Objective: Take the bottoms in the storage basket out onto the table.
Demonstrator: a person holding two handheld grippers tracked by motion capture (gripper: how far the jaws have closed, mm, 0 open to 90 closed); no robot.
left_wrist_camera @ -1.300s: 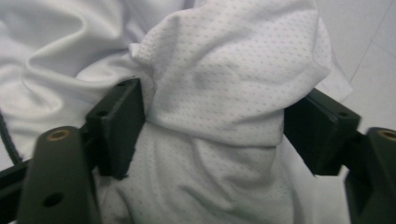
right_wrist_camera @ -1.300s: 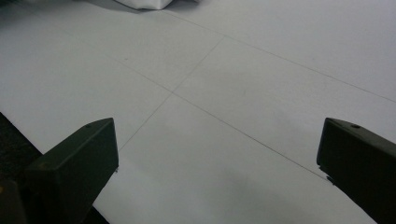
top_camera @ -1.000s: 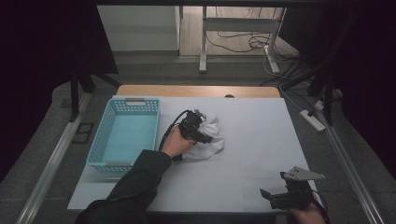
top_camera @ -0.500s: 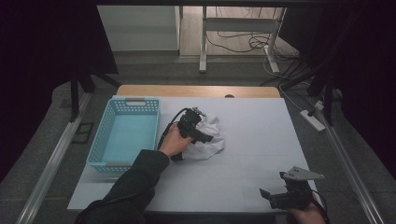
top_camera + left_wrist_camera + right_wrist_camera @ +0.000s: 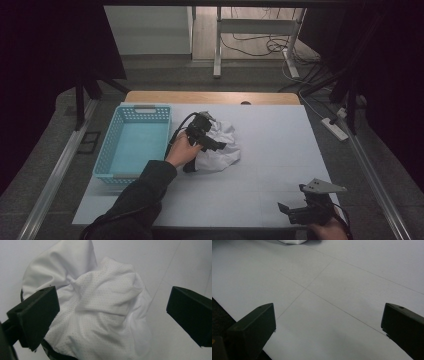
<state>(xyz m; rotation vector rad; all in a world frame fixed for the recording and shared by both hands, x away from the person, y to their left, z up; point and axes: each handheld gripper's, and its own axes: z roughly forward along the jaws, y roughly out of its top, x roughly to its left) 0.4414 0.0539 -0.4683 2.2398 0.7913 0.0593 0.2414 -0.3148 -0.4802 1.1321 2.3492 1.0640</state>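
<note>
Two tongs stand open: the left tongs [image 5: 216,145], jaws just widened, hover over the crumpled white mesh cloth [image 5: 220,150], gripping nothing. That cloth lies on the white table [image 5: 280,145], just right of the light-blue plastic basket [image 5: 132,145]; the right tongs [image 5: 287,210] are well apart from it.

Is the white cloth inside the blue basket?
No, the white cloth lies crumpled on the table to the right of the blue basket, under the left gripper.
</note>
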